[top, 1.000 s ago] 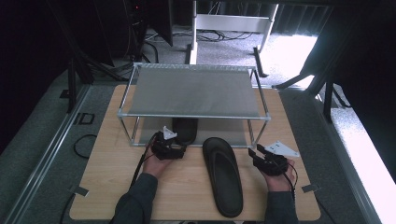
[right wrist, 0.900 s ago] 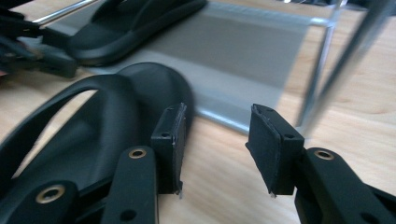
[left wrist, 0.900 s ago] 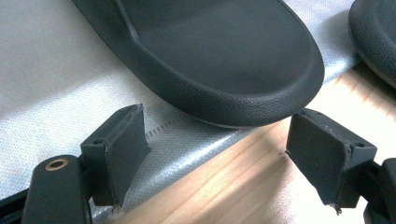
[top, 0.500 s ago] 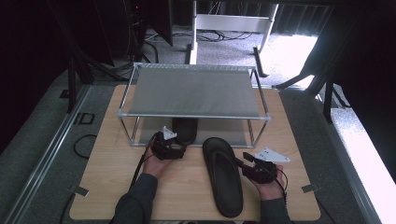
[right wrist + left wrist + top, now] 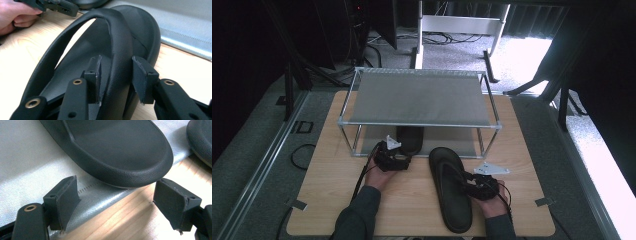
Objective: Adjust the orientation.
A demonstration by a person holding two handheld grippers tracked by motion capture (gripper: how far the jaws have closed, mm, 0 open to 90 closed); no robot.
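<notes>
The sandal's strap point(image 5: 120, 50) is straddled by the right gripper point(image 5: 117, 75), jaws just narrowed, one pad touching; sandal point(image 5: 451, 187) runs near-to-far.

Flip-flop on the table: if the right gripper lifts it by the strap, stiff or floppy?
Probably floppy. The flip-flop looks like thin foam or rubber, so heel and toe may sag. The strap arches thin between the right gripper jaws, which have just been closing, and likely stretches. The textured surface suggests little slipping. No roll risk: the sole lies flat.
</notes>
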